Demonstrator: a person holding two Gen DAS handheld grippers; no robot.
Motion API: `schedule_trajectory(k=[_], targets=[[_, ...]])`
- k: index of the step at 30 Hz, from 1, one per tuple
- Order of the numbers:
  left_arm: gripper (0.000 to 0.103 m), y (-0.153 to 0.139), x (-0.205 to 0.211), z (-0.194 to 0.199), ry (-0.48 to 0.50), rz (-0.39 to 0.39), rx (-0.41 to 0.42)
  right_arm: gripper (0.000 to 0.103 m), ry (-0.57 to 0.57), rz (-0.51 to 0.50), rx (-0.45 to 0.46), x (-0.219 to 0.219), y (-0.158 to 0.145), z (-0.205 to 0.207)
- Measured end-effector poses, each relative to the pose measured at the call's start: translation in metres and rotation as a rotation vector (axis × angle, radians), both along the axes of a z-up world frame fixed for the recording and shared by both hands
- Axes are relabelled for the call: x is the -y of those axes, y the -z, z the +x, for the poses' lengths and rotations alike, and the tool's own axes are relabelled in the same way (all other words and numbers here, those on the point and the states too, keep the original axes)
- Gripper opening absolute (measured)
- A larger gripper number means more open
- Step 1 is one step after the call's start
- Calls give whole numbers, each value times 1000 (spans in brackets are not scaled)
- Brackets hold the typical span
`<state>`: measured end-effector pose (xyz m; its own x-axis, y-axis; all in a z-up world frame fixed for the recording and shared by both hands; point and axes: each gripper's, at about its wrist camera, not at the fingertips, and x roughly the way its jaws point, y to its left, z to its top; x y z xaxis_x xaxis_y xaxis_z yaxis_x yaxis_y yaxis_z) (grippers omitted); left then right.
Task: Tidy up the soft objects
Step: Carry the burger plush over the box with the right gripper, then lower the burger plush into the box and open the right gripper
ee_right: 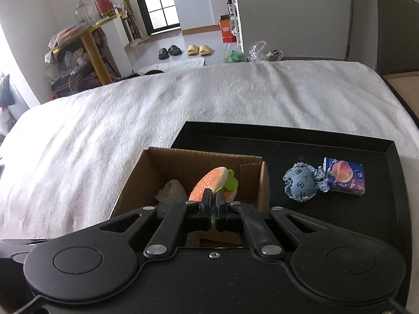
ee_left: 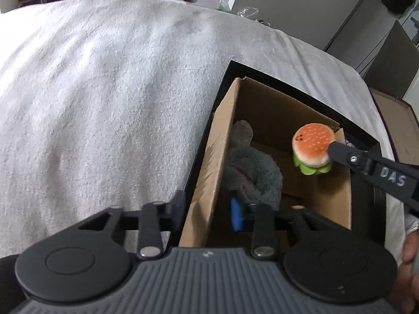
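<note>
A brown cardboard box (ee_left: 275, 104) (ee_right: 199, 157) stands in a black tray (ee_left: 288, 83) (ee_right: 288, 133) on a white towel. A grey plush (ee_left: 251, 172) (ee_right: 170, 191) lies inside the box. My right gripper (ee_left: 331, 154) (ee_right: 213, 196) is shut on a burger plush (ee_left: 313, 145) (ee_right: 212, 180) and holds it over the box's opening. My left gripper (ee_left: 208, 209) straddles the box's left wall, with one finger outside it and the blue-padded finger (ee_left: 237, 214) inside. A dark gap shows between that pad and the cardboard. A blue denim plush (ee_right: 301, 183) lies on the tray right of the box.
A small printed carton (ee_right: 344, 176) sits beside the denim plush on the tray. The white towel (ee_left: 104, 91) (ee_right: 131, 130) spreads out left of and beyond the tray. A person's hand (ee_left: 411, 256) shows at the right edge. Slippers (ee_right: 183, 49) and a yellow shelf (ee_right: 91, 41) stand beyond.
</note>
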<state>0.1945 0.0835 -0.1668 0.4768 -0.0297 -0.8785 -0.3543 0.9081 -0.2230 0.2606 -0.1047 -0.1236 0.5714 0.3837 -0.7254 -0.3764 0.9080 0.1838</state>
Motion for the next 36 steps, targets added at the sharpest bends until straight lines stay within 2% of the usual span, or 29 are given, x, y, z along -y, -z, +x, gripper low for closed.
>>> schedule_trajectory(k=[2, 4, 19, 25, 32, 34, 36], targets=[[19, 2, -3, 0, -7, -19, -2, 2, -3, -4, -8, -4, 4, 2], [15, 3, -4, 0, -6, -21, -2, 2, -6, -8, -15, -8, 6, 4], [15, 3, -6, 2, -5, -26, -8, 3, -10, 3, -77, -25, 33, 19], [15, 1, -1, 3, 6, -9, -12, 4, -19, -28, -106, -27, 49, 22], [16, -2, 3, 7, -8, 20, -39, 14, -23, -23, -112, -21, 38, 14], [19, -5, 6, 7, -9, 46, -37, 27, -20, -20, -104, -16, 33, 11], [19, -7, 9, 8, -8, 51, -37, 27, -22, -10, -98, -9, 27, 7]])
